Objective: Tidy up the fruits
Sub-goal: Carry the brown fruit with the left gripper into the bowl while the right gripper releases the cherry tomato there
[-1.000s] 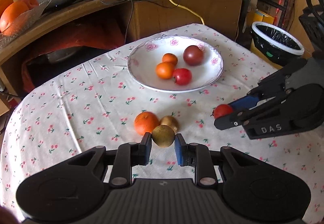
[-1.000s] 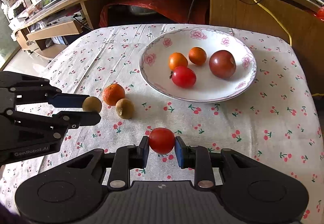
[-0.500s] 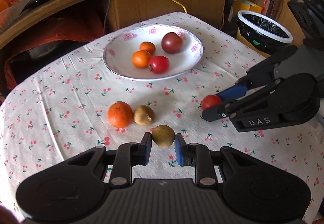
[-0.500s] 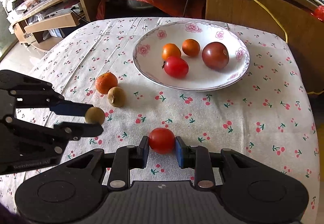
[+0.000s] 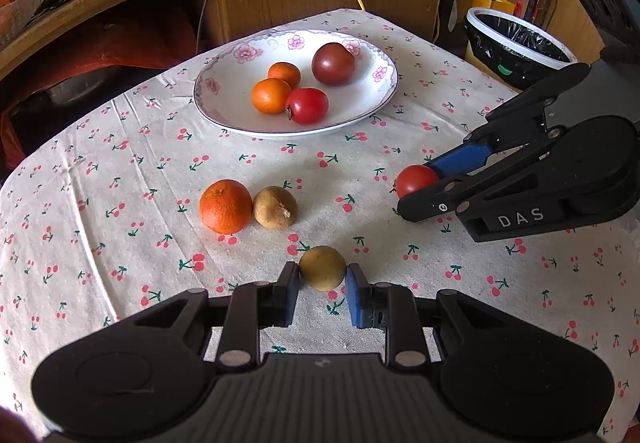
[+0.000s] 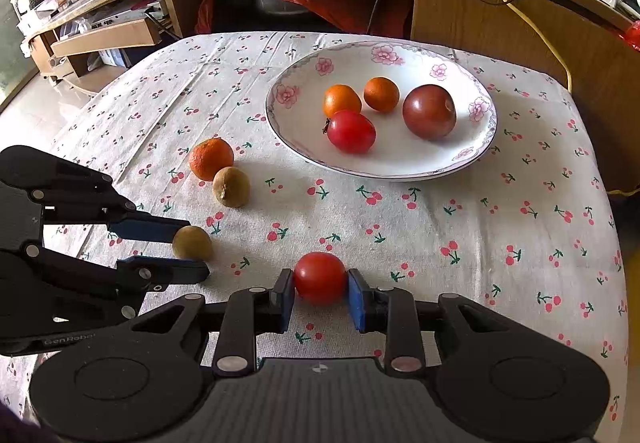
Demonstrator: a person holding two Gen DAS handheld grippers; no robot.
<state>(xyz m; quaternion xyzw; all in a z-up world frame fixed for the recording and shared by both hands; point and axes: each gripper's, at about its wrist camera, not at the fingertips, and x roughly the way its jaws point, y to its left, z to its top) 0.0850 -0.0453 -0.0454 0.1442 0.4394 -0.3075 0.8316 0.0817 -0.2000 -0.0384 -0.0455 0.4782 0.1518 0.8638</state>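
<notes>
Your left gripper [image 5: 322, 277] grasps a small brown fruit [image 5: 322, 267] between its pads, on the near side of the plate [image 5: 224, 83]. Your right gripper [image 6: 320, 293] is clenched on a red tomato [image 6: 320, 277], also near of the plate. On the plate lie two oranges [image 6: 341, 100], a red tomato and a dark one [image 6: 429, 111]. An orange [image 5: 225, 206] and a brown fruit [image 5: 275, 207] touch each other on the tablecloth [image 5: 120, 163], between the plate and your left gripper.

Two matte black plastic tools, left tool [image 5: 322, 280] and right tool [image 6: 320, 290], both with blue rubber pads on the fingertips [image 5: 357, 297]. Ribbed grey top, round silver screws, white "DAS" lettering on one side, faint "GenRobot" on the other.
</notes>
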